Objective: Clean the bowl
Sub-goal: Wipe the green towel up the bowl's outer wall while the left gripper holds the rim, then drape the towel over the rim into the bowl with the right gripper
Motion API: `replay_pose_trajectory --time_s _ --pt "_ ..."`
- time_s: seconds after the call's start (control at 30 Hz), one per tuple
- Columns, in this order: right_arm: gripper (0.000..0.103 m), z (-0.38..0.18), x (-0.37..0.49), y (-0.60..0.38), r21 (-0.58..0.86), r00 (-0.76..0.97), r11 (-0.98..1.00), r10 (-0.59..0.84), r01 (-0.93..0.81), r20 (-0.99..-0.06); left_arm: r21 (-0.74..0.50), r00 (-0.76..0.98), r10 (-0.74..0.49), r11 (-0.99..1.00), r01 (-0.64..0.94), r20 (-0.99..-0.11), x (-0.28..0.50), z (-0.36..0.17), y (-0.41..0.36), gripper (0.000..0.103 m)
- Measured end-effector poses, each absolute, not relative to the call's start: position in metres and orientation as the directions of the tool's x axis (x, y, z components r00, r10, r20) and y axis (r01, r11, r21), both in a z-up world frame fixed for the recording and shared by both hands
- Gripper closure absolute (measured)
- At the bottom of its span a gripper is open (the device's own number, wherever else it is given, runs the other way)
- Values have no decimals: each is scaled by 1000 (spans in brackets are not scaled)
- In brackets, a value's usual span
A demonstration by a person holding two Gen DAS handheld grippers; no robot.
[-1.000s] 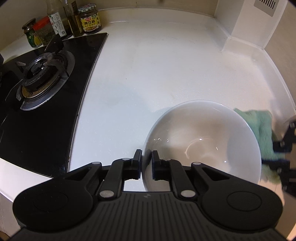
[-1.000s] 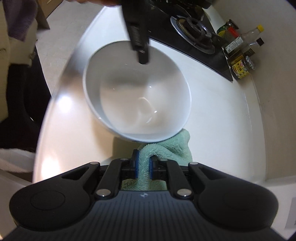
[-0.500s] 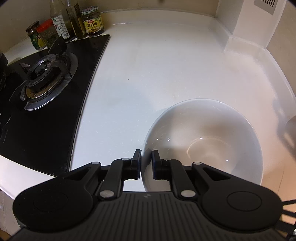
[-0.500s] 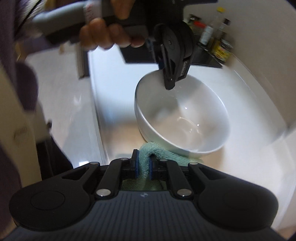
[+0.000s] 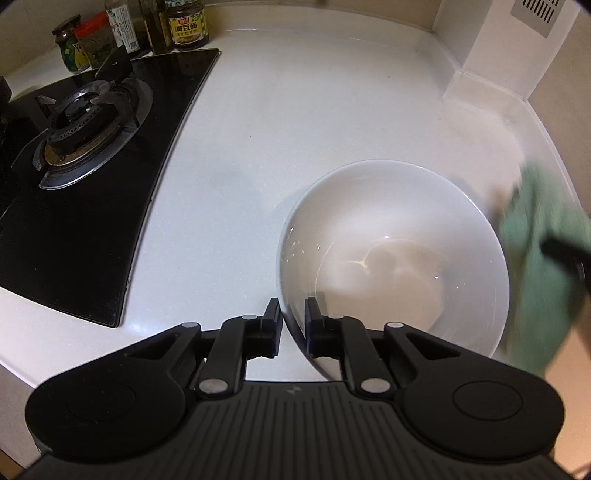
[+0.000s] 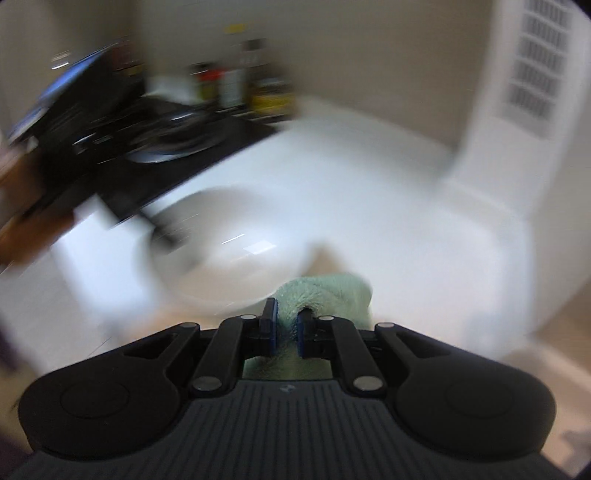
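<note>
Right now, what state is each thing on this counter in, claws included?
White bowl: upright, empty, wet sheen inside.
Left claw: straddles the bowl's near rim, jaws just opened wider.
Right claw: shut on green cloth.
Gas burner: unlit.
Sauce jar: lidded.

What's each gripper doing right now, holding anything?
Left gripper: jaws straddle the white ceramic bowl's near rim and have just been opening; grip unclear.
Right gripper: shut on the green terry cloth.

Bowl (image 5: 391,236): glossy white glazed ceramic, smooth, highlights inside. Cloth (image 6: 325,295): pale green terry, fuzzy, matt. Countertop (image 5: 295,110): white, smooth, soft sheen. Hob (image 5: 85,206) at 9 o'clock: glossy black glass; burner (image 5: 77,129) dull metal. Jars (image 5: 186,24) at 11 o'clock: glass, paper labels.
</note>
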State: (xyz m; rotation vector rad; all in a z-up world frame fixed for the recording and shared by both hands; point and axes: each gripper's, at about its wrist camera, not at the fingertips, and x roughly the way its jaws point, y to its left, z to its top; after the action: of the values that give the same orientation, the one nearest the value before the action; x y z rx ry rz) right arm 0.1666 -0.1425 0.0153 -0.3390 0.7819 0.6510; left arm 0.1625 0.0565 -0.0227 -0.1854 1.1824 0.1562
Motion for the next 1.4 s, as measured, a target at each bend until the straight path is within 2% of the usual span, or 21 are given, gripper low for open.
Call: replay_pose_trajectory --time_s 0.17,0.4,0.53,0.57,0.63,0.67,0.73,0.87,0.93,0.97,1.0,1.2,1.27,1.33,1.4 --pt "95 11 213 -99 -72 507 730 397 -680 -765 -86 370 5 970 -229 -929 163 -23 59 91" --pt "94 9 170 -73 -149 429 563 406 -813 -807 -112 366 -13 961 -253 -930 165 -25 63 94" --pt "94 0 164 -69 -198 461 572 362 -796 -810 -125 365 -26 960 -249 -931 165 -25 64 93" --pt "92 3 164 -70 -196 472 586 365 -787 -802 -124 364 -26 960 -249 -931 165 -26 64 93" --pt "74 12 163 -71 -235 531 613 360 -755 -767 -119 365 -22 962 -246 -931 165 -26 63 94" --pt "69 11 164 -70 -259 547 612 344 -747 -764 -116 366 -20 963 -244 -931 165 -26 63 93" --pt "69 7 173 -69 -275 551 611 321 -742 -770 -111 367 -15 964 -241 -930 165 -26 62 93" --pt "70 -13 201 -71 -193 481 644 307 -740 -821 -114 368 -17 963 -243 -930 165 -28 63 93" --pt "79 -23 217 -75 -143 442 680 288 -719 -850 -115 366 -17 961 -250 -931 166 -28 63 93" --pt "86 -23 225 -82 -35 389 723 330 -690 -860 -115 364 -15 960 -256 -931 165 -29 63 94" --pt "86 -21 227 -87 13 368 749 342 -663 -865 -114 363 -13 959 -260 -932 166 -29 62 94" --pt "86 -20 199 -104 87 380 842 329 -532 -865 -84 362 10 967 -242 -932 166 -30 57 95" --pt "87 -23 195 -106 92 403 850 338 -519 -850 -64 361 15 977 -206 -932 165 -30 51 91" --pt "88 -25 201 -103 83 415 846 340 -526 -844 -30 359 17 992 -126 -933 164 -30 42 79" --pt "90 -25 213 -98 59 421 833 337 -550 -842 6 360 20 999 -41 -933 162 -30 32 74"
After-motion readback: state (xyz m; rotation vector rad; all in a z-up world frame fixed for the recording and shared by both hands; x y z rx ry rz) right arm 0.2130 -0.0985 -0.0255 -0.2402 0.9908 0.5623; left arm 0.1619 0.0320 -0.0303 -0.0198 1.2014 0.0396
